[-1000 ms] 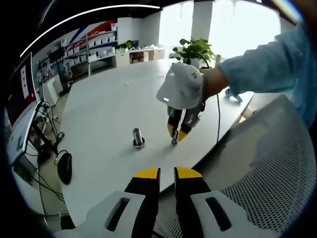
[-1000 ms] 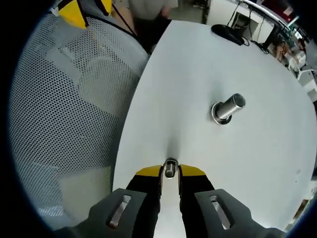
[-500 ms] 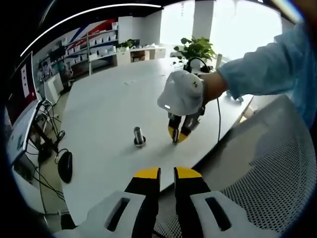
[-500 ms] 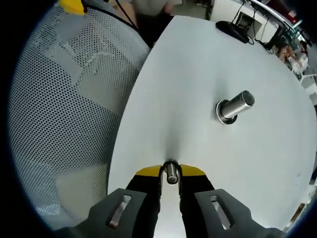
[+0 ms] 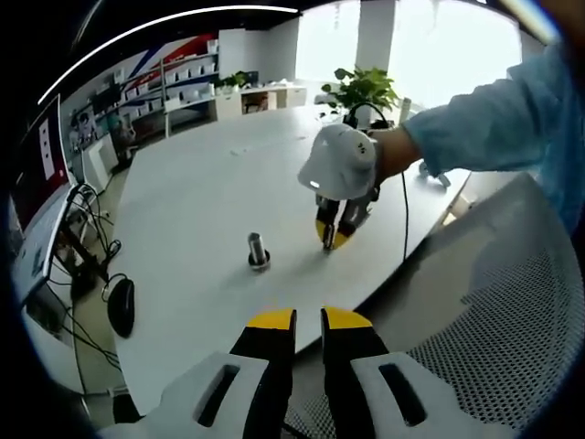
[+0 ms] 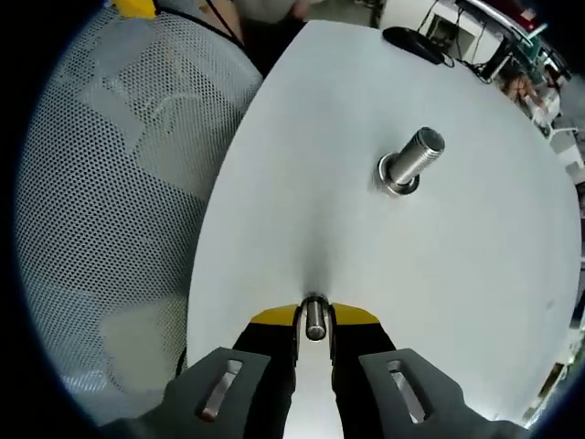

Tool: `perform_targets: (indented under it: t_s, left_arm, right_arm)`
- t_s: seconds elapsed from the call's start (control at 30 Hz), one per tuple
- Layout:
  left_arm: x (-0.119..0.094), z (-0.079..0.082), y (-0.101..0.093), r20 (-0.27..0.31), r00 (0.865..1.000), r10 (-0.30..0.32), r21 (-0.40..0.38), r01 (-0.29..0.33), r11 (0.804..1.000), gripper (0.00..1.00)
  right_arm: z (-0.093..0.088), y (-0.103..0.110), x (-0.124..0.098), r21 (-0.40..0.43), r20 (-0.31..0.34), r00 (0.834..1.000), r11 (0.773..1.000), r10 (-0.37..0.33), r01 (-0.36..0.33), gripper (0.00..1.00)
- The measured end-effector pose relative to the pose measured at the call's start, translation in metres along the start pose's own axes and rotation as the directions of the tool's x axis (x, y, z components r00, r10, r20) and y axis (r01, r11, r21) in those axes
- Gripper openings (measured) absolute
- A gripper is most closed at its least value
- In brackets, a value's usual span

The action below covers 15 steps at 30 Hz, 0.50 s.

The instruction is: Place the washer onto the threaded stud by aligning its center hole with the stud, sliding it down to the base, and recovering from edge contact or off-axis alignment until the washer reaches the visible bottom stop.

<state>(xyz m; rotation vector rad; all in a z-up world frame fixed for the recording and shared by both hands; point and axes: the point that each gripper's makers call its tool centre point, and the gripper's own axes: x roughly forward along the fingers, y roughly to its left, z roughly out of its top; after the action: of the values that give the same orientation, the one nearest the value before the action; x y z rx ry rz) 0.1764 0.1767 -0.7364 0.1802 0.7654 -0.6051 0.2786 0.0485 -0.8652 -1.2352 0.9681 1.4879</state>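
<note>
A metal threaded stud (image 5: 257,251) (image 6: 408,163) stands upright on the white table (image 5: 201,201). In the right gripper view my right gripper (image 6: 314,317) is shut on a metal washer (image 6: 314,315), held edge-on between the yellow-tipped jaws. In the left gripper view that same gripper (image 5: 331,236) hangs above the table, to the right of the stud and clear of it. My left gripper (image 5: 307,320) rises from the bottom of its view near the table's front edge, its jaws close together with nothing visible between them.
A mesh chair back (image 5: 494,311) (image 6: 119,183) stands beside the table's near edge. A black mouse (image 5: 119,309) and cables sit to the left by a monitor (image 5: 41,229). A potted plant (image 5: 361,91) stands at the table's far side.
My right gripper has lifted and drifted slightly away from the table's near edge with the washer in it. In its view the stud has shifted up and left. The left gripper stayed still.
</note>
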Motion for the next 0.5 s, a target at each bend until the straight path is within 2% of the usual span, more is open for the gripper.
perform_targets:
  t_s: [0.17,0.37,0.43,0.47,0.5]
  left_arm:
    - [0.000,-0.001,0.000,-0.004,1.000,0.001,0.000,-0.001,1.000,0.08]
    - [0.000,-0.001,0.000,-0.005,1.000,0.002,-0.001,-0.002,1.000,0.08]
    - [0.000,-0.001,0.000,-0.006,1.000,0.000,0.000,0.000,1.000,0.08]
    - [0.000,-0.001,0.000,-0.006,1.000,-0.001,0.001,0.001,1.000,0.08]
    - [0.000,-0.001,0.000,-0.007,1.000,-0.002,0.001,0.002,1.000,0.08]
  right_arm:
    - [-0.014,-0.008,-0.004,0.029,-0.015,1.000,0.999,-0.016,0.017,0.14]
    - [-0.018,-0.010,-0.005,0.055,-0.011,1.000,0.998,-0.029,0.030,0.15]
    - [-0.021,-0.012,-0.004,0.114,-0.022,0.998,0.992,-0.053,0.055,0.31]
    - [-0.021,-0.011,-0.004,0.134,-0.013,0.998,0.989,-0.055,0.056,0.35]
    - [-0.019,-0.010,-0.005,0.144,0.007,0.999,0.988,-0.053,0.052,0.35]
